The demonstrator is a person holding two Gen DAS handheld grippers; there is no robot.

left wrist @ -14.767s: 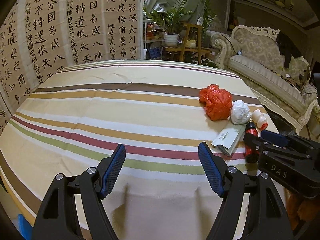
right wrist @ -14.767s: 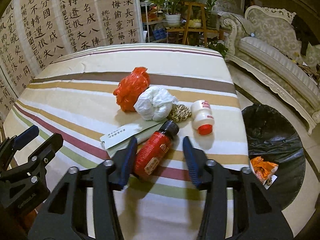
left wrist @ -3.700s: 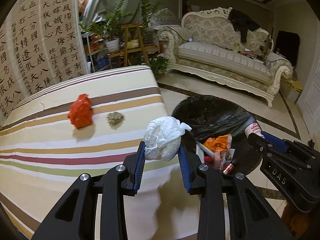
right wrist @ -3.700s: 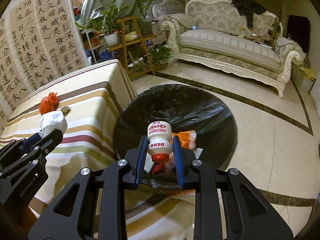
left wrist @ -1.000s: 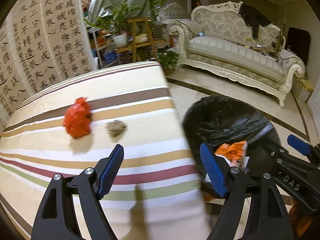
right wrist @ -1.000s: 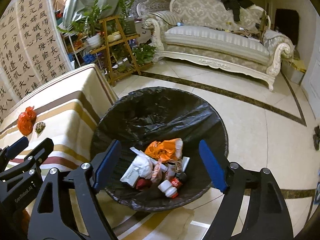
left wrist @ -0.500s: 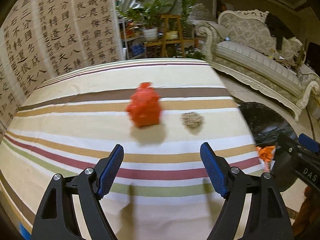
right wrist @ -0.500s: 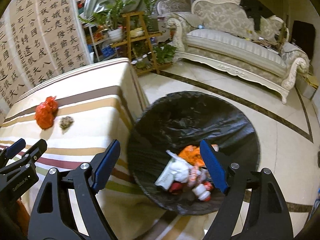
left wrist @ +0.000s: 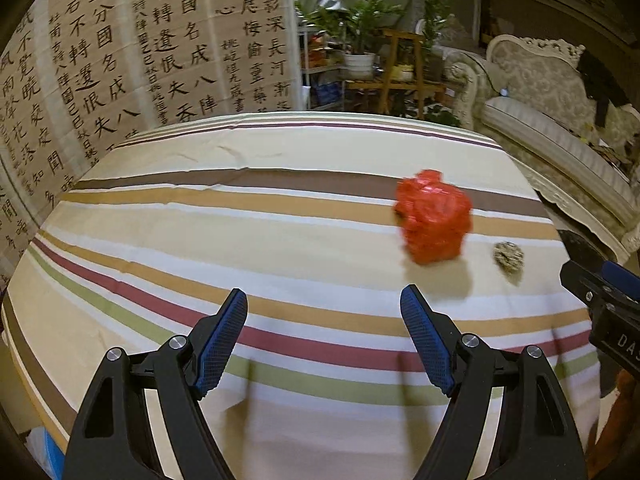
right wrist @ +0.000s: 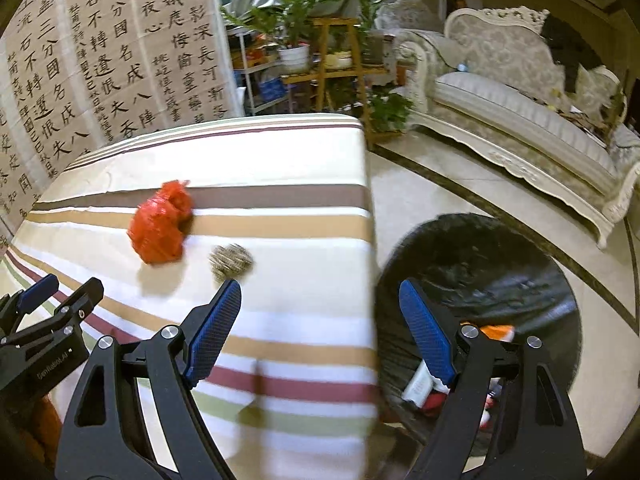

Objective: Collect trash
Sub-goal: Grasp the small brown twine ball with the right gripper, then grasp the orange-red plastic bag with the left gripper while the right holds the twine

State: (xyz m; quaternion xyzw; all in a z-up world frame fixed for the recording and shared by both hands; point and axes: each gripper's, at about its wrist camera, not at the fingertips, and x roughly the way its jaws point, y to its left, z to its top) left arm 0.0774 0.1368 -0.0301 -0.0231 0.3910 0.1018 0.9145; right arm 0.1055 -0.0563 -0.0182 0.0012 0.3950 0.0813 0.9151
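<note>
With both sets of jaws wide and holding nothing, bring the left gripper (left wrist: 322, 320) over the red bag (left wrist: 432, 218) on the far right of the tabletop (left wrist: 240, 240), right gripper (right wrist: 318, 312) toward the small brown wad (right wrist: 232, 258) beside it, squeeze gently

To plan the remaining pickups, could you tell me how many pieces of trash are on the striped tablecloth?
2: a crumpled red plastic bag on the brown and tan stripes, and a small brownish wad just to its right, nearer the bin-side edge. Nothing appears hidden.

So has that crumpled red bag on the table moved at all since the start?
No. The red bag lies on the same brown and tan stripes of the tablecloth; only the camera swung.
</note>
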